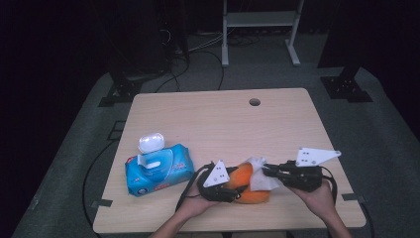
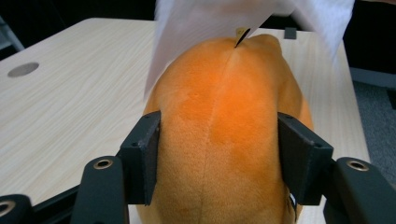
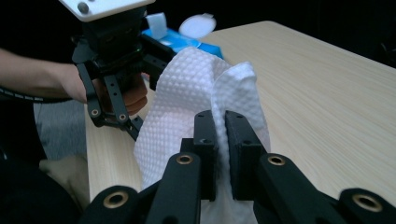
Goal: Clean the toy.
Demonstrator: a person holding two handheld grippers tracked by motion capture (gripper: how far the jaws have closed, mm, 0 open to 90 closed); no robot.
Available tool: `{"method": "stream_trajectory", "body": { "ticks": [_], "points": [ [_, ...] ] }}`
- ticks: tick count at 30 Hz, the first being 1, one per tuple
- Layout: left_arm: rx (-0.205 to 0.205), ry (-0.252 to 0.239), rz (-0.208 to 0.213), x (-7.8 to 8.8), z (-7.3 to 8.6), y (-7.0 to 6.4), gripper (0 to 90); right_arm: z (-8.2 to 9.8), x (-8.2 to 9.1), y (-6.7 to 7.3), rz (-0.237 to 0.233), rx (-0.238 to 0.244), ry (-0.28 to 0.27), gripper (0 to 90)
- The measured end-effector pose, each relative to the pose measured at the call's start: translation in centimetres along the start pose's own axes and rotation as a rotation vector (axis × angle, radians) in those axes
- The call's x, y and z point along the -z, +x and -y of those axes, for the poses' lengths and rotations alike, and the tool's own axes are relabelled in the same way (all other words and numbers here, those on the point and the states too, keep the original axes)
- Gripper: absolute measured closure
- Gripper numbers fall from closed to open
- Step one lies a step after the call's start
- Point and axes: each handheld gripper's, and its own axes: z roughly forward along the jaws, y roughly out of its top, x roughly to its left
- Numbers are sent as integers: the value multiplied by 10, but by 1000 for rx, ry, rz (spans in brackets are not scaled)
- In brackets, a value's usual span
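High view: my left gripper [image 1: 233,191] clamps orange plush [image 1: 247,186] at table's [image 1: 223,119] 6 o'clock edge. My right gripper [image 1: 266,171], at plush's 3 o'clock, pinches white wipe [image 1: 258,173] draped on plush. Wipe pack [image 1: 158,171] at plush's 9 o'clock.

Left gripper view: jaws press plush [image 2: 224,140] flanks; wipe [image 2: 210,28] at 12 o'clock.

Right gripper view: jaws shut on wipe [image 3: 187,107]; left gripper [image 3: 116,88] at 10 o'clock.

My far tabletop [image 1: 223,116] lies open; the wipes pack [image 1: 158,171] with its raised lid [image 1: 151,142] blocks my left side.
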Motion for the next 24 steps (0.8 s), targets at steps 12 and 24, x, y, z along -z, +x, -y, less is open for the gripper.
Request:
{"method": "stream_trajectory", "body": {
  "ticks": [12,24],
  "points": [
    [113,13,90,-1,-1,10,326,9,1,-2,-10,12,84,828],
    [78,29,63,-1,0,6,378,-4,-24,13,-60,47,108,832]
  ]
}}
